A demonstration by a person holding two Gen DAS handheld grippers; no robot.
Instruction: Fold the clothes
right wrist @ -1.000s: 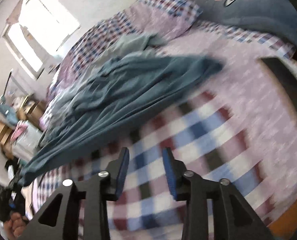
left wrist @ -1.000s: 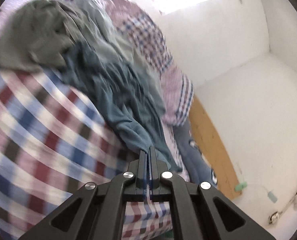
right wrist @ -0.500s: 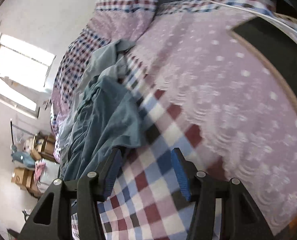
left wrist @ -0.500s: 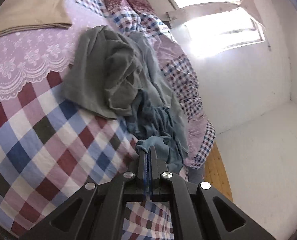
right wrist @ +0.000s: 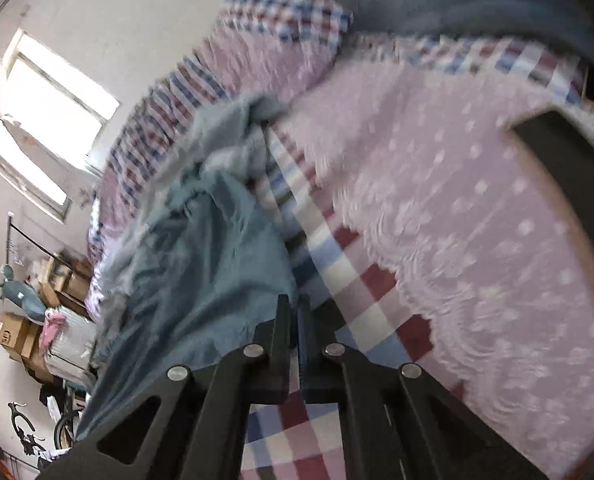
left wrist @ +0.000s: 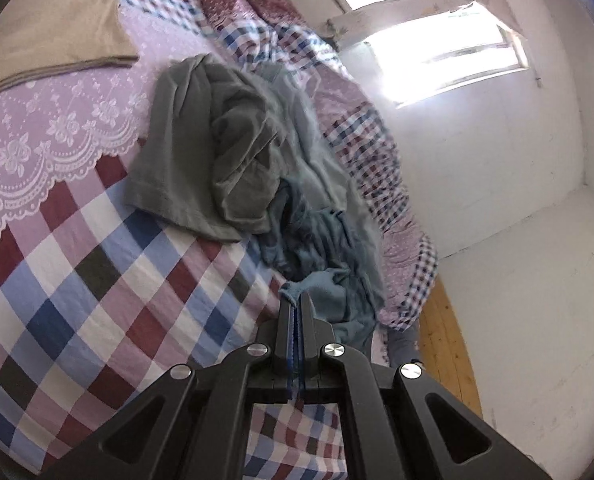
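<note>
The blue garment (left wrist: 321,248) lies bunched on the checked bedspread (left wrist: 97,280) beside a grey garment (left wrist: 201,152). The left gripper (left wrist: 295,300) is clamped on its edge. Only the right wrist view shows the right gripper (right wrist: 293,304), whose jaws have just closed together at the blue cloth's (right wrist: 201,280) border; whether cloth is pinched, I cannot tell. Only the left view shows a beige pillow (left wrist: 57,20).

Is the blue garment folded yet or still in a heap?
Not folded. The blue garment lies crumpled beside the grey shirt on the checked bedspread, one edge pinched in the left gripper.
</note>
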